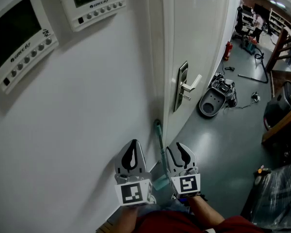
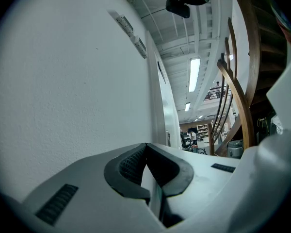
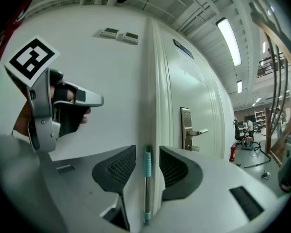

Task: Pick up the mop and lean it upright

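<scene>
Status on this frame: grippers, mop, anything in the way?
Left gripper jaws shut, empty. Right gripper jaws apart around mop handle, not gripping. Handle upright against door frame. Nothing in the way.

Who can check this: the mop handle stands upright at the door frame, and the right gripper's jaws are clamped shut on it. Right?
Not quite. The right gripper view shows the right gripper open: its jaws stand apart, with a gap on each side of the mop handle. The handle does stand upright at the door frame.
</scene>
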The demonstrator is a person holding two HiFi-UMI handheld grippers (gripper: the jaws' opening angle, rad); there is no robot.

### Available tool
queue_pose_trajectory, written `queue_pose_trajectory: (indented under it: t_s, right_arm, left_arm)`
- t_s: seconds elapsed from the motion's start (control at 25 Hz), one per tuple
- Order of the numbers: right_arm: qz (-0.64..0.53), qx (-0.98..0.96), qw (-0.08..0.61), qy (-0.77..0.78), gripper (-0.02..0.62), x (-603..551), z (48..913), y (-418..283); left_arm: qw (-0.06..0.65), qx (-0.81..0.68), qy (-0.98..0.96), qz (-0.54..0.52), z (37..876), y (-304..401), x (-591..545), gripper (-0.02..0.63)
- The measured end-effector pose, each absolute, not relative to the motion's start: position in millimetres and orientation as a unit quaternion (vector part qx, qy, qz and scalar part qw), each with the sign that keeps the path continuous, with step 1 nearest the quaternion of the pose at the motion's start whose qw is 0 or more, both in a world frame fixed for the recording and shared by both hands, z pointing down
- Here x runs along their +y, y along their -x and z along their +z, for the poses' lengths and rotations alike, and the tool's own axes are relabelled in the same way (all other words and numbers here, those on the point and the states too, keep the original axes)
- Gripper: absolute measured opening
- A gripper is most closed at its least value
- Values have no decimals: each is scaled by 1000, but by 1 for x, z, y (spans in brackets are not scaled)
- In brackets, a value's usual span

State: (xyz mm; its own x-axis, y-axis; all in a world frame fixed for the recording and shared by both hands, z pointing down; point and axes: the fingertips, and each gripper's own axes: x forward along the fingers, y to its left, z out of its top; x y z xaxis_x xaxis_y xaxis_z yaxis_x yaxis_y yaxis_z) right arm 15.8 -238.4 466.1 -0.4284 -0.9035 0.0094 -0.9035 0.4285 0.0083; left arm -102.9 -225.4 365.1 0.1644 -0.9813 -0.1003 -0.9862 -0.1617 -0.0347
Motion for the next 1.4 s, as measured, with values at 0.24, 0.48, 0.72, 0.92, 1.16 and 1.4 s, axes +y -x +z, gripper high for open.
queue_pose_trajectory:
  t_s: [0.24,0.48,0.72,0.92,1.16,1.4]
  right_arm:
    - [15,-845,-4,-535,160,-237,434,-19]
    - [2,-847,-31,-531,140,-231,398,-22]
    - [-3,-844,-31,-535,118,-232,390,-28]
    - [-2,-844,-29,-535,58,-232,390,-29]
    - [7,-847,-18,-531,28,-234,395,-27]
    - [14,-847,-4,-532,26,-237,395,-26]
  left_arm:
    - [29,643,764,39,368,98,-222,14]
    - [31,644,763,32,370,97,-221,14]
    - [33,643,765,35,368,95,-221,14]
    - [30,643,765,36,369,95,-221,14]
    - [28,637,769,37,372,90,-221,14]
    - [29,636,771,37,373,89,-222,14]
